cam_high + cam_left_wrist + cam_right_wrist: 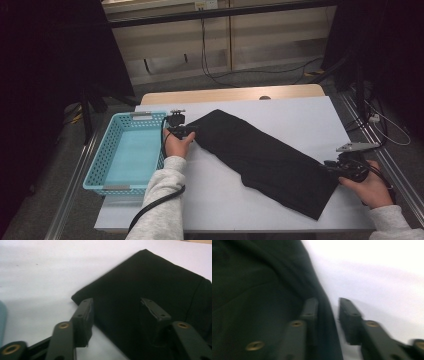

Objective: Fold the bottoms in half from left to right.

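We see a folded black garment [265, 155] lying slantwise across the white tabletop [300, 115], its upper end near the middle left, its lower end near the right front edge. Just left of the upper end stands a light-blue plastic basket [107, 160] at the table's left edge, with nothing between it and the cloth but our left gripper [181, 131]. Behind the white surface a strip of wooden table [230, 94] shows, and cables [215, 70] trail over the grey floor beyond.

The high view places the left gripper at the garment's upper corner and the right gripper [345, 167] at its lower right end, each in a hand with a grey sleeve [162, 190].

The left gripper view [117, 310] adds what the high view cannot: the jaws stand apart, one over bare table beside the cloth's edge, the other over the black fabric, pressing on nothing. The right gripper view [328, 310], blurred, shows the jaws a narrow gap apart with the garment's raised edge between them; we cannot tell whether the pads pinch it.
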`<state>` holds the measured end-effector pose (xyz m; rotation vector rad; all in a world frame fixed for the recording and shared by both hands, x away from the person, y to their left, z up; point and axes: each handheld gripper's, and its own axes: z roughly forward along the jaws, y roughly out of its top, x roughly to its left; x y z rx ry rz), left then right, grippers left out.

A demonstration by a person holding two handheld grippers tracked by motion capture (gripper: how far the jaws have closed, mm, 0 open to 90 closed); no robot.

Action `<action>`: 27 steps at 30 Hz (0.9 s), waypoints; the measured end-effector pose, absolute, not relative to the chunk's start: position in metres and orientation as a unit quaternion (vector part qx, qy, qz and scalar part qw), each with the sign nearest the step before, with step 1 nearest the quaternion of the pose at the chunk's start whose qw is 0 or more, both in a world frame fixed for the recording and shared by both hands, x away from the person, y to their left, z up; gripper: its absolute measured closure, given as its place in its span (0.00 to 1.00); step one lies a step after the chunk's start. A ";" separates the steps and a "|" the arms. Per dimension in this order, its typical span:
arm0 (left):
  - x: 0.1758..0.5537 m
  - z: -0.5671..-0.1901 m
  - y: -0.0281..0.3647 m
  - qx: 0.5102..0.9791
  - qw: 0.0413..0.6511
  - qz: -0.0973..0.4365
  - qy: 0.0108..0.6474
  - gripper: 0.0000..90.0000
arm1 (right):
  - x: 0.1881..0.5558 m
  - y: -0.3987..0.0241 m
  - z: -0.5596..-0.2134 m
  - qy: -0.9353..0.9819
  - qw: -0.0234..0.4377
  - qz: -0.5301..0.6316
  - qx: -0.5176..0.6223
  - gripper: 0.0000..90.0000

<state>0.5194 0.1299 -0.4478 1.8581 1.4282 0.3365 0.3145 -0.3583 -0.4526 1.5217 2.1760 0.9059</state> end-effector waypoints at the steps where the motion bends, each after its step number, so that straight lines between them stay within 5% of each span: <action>1: 0.519 -0.448 0.131 0.725 0.378 0.131 0.560 0.44 | 0.315 -0.359 -0.453 0.764 0.156 0.322 0.536 0.93; 10: 0.518 -0.445 0.136 0.721 0.372 0.144 0.566 0.26 | 0.314 -0.371 -0.445 0.754 0.174 0.322 0.545 0.99; 13: 0.519 -0.447 0.135 0.724 0.364 0.148 0.567 0.26 | 0.313 -0.369 -0.447 0.757 0.177 0.328 0.537 0.88; 18: 0.521 -0.455 0.132 0.728 0.354 0.146 0.568 0.30 | 0.314 -0.359 -0.444 0.760 0.178 0.342 0.523 0.65; 27: 0.521 -0.455 0.127 0.719 0.360 0.121 0.582 0.57 | 0.313 -0.346 -0.441 0.762 0.171 0.364 0.507 0.52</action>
